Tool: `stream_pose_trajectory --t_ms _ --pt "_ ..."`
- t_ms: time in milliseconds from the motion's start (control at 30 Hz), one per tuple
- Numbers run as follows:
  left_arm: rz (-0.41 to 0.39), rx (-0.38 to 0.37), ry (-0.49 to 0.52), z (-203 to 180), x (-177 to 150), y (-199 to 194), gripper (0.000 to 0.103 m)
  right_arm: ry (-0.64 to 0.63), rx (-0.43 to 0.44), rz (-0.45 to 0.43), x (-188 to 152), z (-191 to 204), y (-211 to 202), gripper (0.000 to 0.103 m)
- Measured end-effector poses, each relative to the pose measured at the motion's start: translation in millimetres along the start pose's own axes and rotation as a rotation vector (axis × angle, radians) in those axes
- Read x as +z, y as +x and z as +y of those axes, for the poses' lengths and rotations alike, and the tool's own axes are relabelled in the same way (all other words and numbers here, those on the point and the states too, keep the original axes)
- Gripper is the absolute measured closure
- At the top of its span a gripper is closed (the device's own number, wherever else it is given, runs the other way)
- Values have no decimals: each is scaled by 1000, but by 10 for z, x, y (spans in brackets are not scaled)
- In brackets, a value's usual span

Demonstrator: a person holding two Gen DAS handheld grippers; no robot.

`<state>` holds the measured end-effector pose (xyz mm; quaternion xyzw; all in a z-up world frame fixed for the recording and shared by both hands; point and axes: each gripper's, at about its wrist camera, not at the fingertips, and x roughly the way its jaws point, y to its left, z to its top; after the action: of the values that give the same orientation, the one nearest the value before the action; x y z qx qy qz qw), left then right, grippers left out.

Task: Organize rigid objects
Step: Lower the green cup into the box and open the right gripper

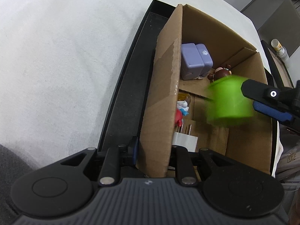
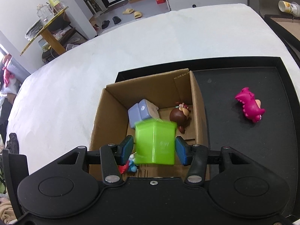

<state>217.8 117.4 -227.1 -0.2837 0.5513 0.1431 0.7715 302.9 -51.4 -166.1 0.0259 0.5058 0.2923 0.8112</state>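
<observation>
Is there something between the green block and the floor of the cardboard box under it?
Nothing visible blocks the bare box floor under the green block. The purple case and brown-haired doll lie just beyond it, and the small figurines sit against the left wall.

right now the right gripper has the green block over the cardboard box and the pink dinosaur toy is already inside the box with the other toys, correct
Not quite. The pink dinosaur toy is not inside the cardboard box; the right wrist view shows it lying outside, on the black tray beside the box. The rest holds: the right gripper has the green block over the box.
</observation>
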Motion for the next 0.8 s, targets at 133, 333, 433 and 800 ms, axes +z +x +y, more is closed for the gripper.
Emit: stream_pose_trajectory --t_ms 133,333,433,800 --pt "1 -3 -5 17 11 -8 82 0 10 -13 -5 -50 -94 53" --pt "-2 7 0 -1 14 -1 82 18 21 -27 -17 -207 -292 54" --pt "-1 8 0 -9 16 -1 82 26 17 -28 -21 -287 -360 54" --pt "0 15 2 -19 13 3 82 75 -23 -48 -61 -600 -438 53"
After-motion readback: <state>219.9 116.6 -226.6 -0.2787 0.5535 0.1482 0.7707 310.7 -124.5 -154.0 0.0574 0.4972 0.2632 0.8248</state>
